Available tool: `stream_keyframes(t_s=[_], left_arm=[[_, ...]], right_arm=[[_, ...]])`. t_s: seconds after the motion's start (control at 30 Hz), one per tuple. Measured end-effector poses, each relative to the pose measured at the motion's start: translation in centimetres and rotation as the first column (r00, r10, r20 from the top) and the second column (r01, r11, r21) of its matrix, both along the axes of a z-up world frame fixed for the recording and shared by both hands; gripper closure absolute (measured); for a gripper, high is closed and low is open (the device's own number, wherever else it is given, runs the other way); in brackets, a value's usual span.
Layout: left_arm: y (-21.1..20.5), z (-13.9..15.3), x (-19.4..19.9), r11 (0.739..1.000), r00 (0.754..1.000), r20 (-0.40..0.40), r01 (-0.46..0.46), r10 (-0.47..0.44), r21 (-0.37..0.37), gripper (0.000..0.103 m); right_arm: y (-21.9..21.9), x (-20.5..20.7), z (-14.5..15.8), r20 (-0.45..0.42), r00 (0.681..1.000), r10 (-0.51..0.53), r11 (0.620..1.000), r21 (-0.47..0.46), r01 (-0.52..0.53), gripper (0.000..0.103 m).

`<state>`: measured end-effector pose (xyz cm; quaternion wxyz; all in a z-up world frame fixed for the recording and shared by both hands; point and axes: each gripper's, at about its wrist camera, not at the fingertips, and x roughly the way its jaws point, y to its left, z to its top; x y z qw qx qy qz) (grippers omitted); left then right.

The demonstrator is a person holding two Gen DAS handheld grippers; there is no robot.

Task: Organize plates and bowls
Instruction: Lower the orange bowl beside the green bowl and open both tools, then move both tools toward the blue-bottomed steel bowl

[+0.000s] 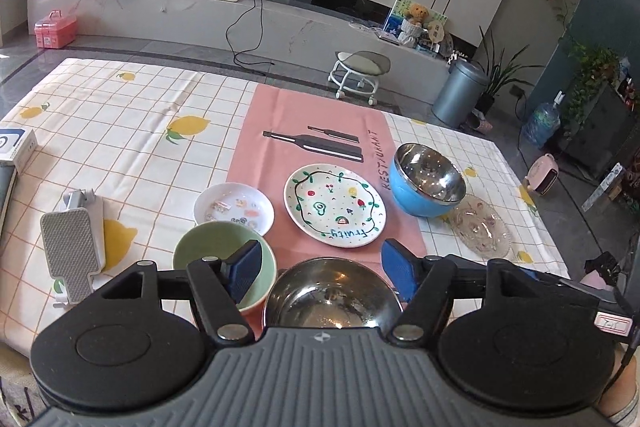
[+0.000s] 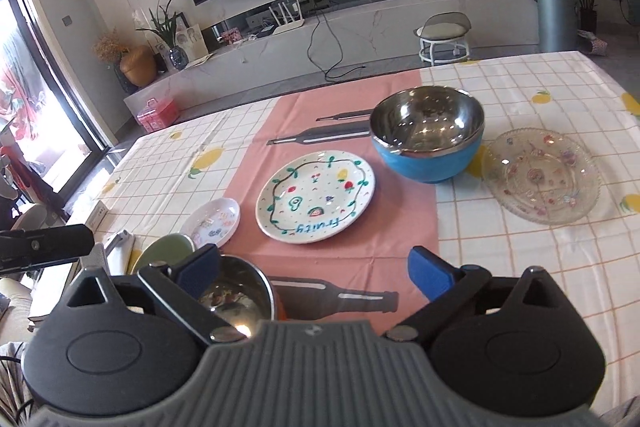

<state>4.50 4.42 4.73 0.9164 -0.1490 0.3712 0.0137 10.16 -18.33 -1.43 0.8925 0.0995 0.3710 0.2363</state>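
My left gripper (image 1: 322, 269) stands open above the near table edge, nothing between its blue pads. Just under it sits a steel bowl (image 1: 332, 297), with a pale green bowl (image 1: 212, 247) to its left. Beyond lie a small white patterned dish (image 1: 234, 211), a white "fruity" plate (image 1: 334, 205), a blue bowl with steel lining (image 1: 426, 179) and a clear glass plate (image 1: 482, 227). My right gripper (image 2: 316, 269) is also open and empty, over the pink runner (image 2: 332, 259). In that view the steel bowl (image 2: 236, 291) sits at its left finger, the "fruity" plate (image 2: 316, 195), blue bowl (image 2: 428, 135) and glass plate (image 2: 540, 175) ahead.
A grey and white handled tool (image 1: 74, 247) lies on the lemon-print tablecloth (image 1: 132, 131) at the left, and a box (image 1: 16, 145) at the left edge. Past the far table edge are a stool (image 1: 358, 71) and a bin (image 1: 460, 95).
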Motion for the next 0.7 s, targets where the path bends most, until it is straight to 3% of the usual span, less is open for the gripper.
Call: stream_keyframes(t_s=[0.3, 0.53, 0.7], left_arm=[[-0.3, 1.0, 2.4, 1.000, 0.998, -0.061, 0.025, -0.025, 0.008, 0.022], [-1.3, 1.8, 3.8, 0.995, 0.996, -0.083, 0.049, -0.042, 0.087, 0.022], [-1.9, 2.1, 5.3, 0.993, 0.994, -0.102, 0.059, -0.049, 0.101, 0.023]], right_arm=[[-3.2, 1.4, 1.7, -0.001, 0.995, -0.105, 0.994, -0.018, 0.105, 0.005], [-4.4, 2.9, 3.0, -0.011, 0.990, -0.143, 0.990, -0.015, 0.143, 0.005], [-4.5, 4.9, 4.5, 0.012, 0.989, -0.148, 0.988, -0.050, 0.148, 0.005]])
